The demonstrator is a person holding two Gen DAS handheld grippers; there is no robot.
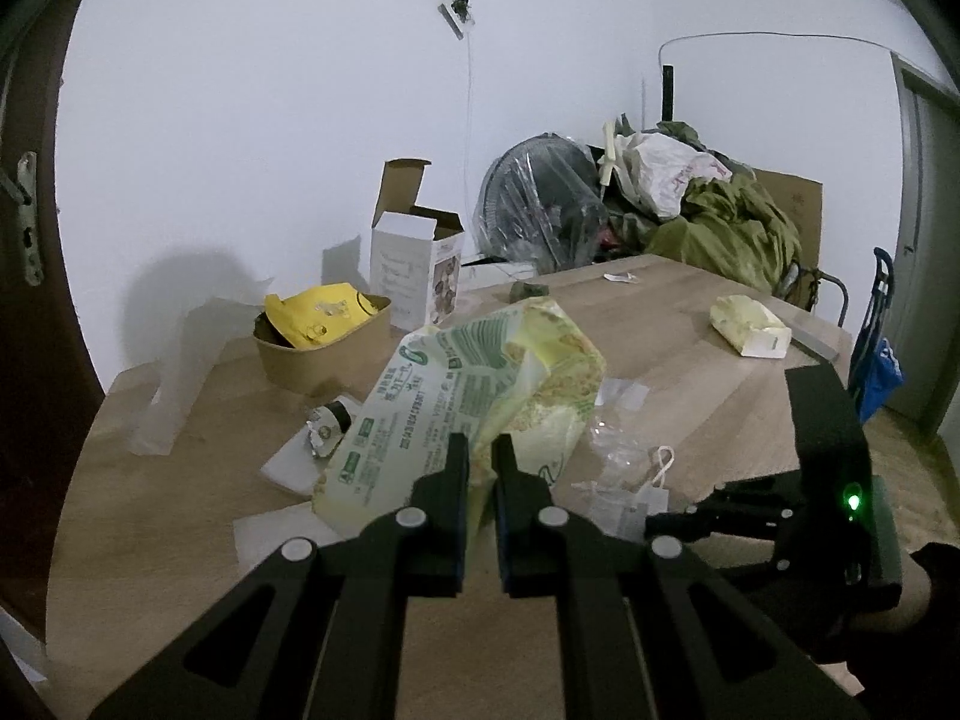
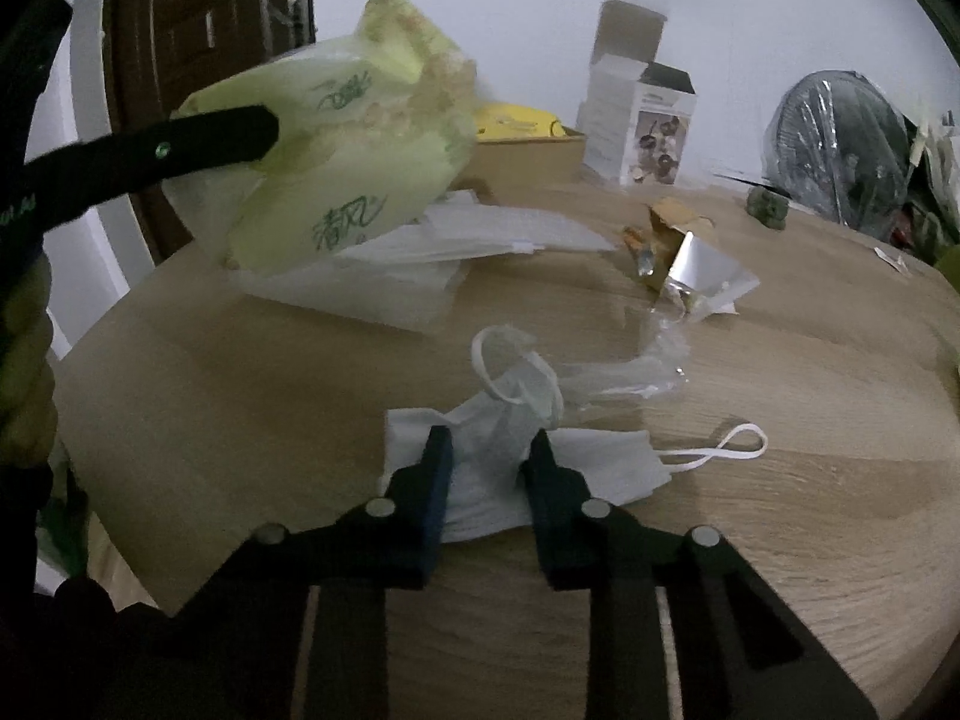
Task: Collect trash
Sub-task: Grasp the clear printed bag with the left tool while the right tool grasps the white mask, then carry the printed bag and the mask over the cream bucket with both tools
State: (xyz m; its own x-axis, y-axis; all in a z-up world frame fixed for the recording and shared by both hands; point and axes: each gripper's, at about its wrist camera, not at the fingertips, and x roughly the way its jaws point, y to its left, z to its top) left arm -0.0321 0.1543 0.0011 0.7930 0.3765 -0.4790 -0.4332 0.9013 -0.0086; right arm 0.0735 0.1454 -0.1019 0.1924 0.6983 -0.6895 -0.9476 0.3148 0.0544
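Two black tools pinch crinkled green wrapper (image 1: 480, 372) and soft white mask (image 2: 510, 456).

On the table (image 2: 240, 420), a face mask (image 2: 600, 462) lies before stacked tissues (image 2: 420, 276) (box (image 2: 636, 120) behind).

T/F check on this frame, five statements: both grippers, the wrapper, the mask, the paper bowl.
1. The left gripper is shut on the green tissue wrapper. True.
2. The wrapper lies flat on the table. False: it is held up above the wooden table.
3. The right gripper has a white face mask between its fingers. True; the jaws pinch the bunched-up fabric.
4. The brown paper bowl is empty. False: a yellow packet sits in it.
5. The white carton behind the bowl is closed. False: its top flaps stand open.
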